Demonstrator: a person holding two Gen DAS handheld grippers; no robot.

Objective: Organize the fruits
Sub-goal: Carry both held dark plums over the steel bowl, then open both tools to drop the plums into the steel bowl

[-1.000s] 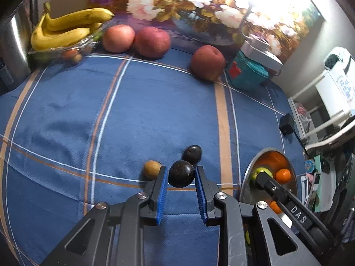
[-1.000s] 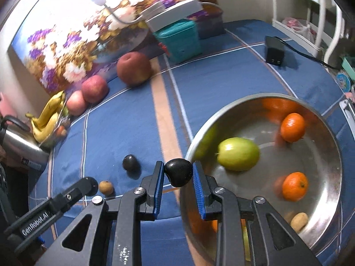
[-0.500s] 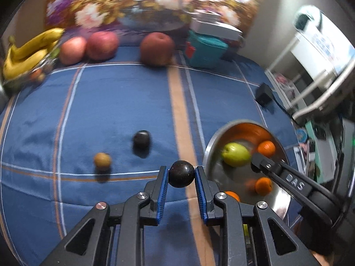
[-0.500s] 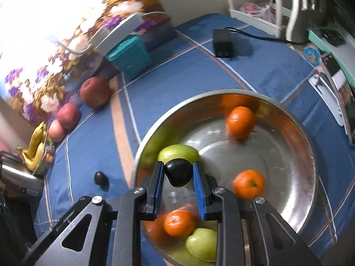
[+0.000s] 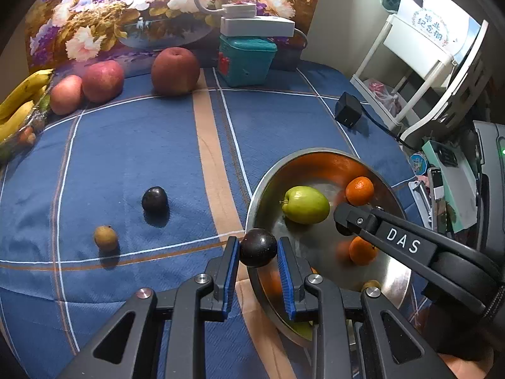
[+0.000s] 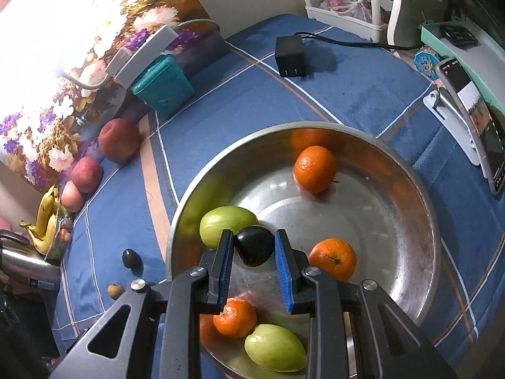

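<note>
My left gripper point(image 5: 257, 252) is shut on a dark plum point(image 5: 258, 247), held just over the near-left rim of the steel bowl point(image 5: 262, 189). My right gripper point(image 6: 254, 248) is shut on another dark plum point(image 6: 253, 245), hanging inside the steel bowl point(image 6: 423, 208) above its floor. The bowl holds green fruits point(image 6: 228, 225) and several oranges point(image 6: 314, 168). A third dark plum point(image 5: 154, 199) and a small brown fruit point(image 5: 105, 237) lie on the blue cloth left of the bowl. The right gripper's arm point(image 5: 410, 246) reaches over the bowl in the left wrist view.
Three red apples point(image 5: 174, 70) and bananas point(image 5: 19, 101) line the back left by a floral picture. A teal box point(image 5: 244, 60), a black charger point(image 6: 289, 53), a phone on a stand point(image 6: 473, 120) and a kettle point(image 6: 22, 259) stand around the cloth's edges.
Both grippers have moved right with their plums. The left went from beside the loose fruits to the bowl's rim; the right went from the rim to over the bowl's inside.
</note>
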